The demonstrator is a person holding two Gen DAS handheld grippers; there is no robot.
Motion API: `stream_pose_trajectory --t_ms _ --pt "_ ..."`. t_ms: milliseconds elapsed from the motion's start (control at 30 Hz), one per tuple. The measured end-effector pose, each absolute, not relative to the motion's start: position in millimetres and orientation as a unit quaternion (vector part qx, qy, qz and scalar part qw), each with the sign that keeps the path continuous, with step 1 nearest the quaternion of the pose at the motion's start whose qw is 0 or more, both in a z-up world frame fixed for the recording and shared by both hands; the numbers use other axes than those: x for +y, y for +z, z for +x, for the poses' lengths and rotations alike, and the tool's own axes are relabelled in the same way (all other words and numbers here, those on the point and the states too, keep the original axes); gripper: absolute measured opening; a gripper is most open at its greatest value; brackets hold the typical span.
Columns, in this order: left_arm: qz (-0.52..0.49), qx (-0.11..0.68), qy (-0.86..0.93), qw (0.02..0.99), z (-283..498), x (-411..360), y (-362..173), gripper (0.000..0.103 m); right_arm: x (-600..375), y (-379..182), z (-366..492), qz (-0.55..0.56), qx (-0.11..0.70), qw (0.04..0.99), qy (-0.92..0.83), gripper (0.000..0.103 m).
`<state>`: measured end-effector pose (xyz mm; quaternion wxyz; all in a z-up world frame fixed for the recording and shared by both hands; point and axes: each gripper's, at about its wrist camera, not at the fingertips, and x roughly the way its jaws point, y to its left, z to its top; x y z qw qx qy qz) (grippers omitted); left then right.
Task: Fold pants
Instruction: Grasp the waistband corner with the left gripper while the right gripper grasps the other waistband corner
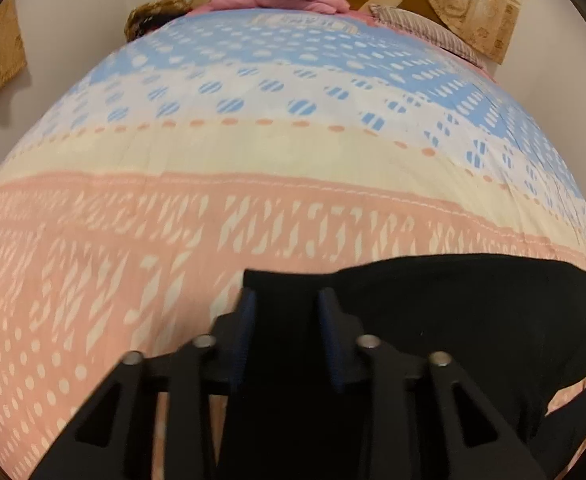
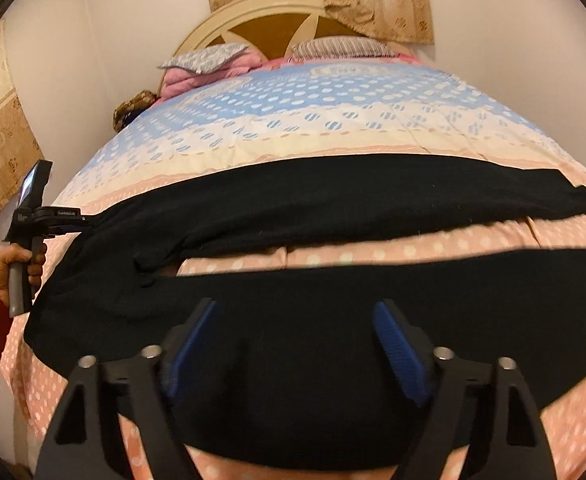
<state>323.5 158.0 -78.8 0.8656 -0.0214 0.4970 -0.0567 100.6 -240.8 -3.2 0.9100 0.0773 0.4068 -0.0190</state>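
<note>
- Right wrist view: black pants [image 2: 333, 200] spread across bed [image 2: 333, 120], lower half of frame.
- Left claw [image 1: 287, 300] nearly shut over waistband corner; grip unclear.
- Right claw [image 2: 297, 312] wide, empty.
- Risk: shallow bite, fabric slips.

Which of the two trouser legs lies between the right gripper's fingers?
The nearer leg, running under the right gripper; the farther leg lies beyond a strip of bedspread.

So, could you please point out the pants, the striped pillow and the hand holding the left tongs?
pants [image 2: 333, 200]: right wrist view, middle of the far leg.
striped pillow [image 2: 341, 46]: right wrist view, its top face.
hand [image 2: 13, 264]: right wrist view, fingers around the grey handle.
</note>
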Motion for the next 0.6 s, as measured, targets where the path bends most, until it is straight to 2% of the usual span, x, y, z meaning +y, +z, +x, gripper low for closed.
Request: stream_pose_trajectory --t_ms 33,133,333,600 --pt "-0.021 0.497 -0.057 0.866 323.3 157.2 -77.7 0.016 -248.0 -1.1 110.7 0.081 0.413 0.907 -0.009 0.078" --pt "-0.034 0.496 -0.056 0.866 326.0 160.8 -75.0 0.011 -268.6 5.8 146.1 0.074 0.428 0.901 0.016 0.078" --pt "-0.022 0.486 -0.047 0.872 327.5 161.8 -77.3 0.01 -298.4 2.1 243.6 -0.026 0.463 0.884 0.059 0.078" --pt "-0.014 0.487 -0.035 0.872 331.4 159.4 -78.9 0.01 -310.7 -31.1 323.0 -0.101 0.511 0.847 0.105 0.078"
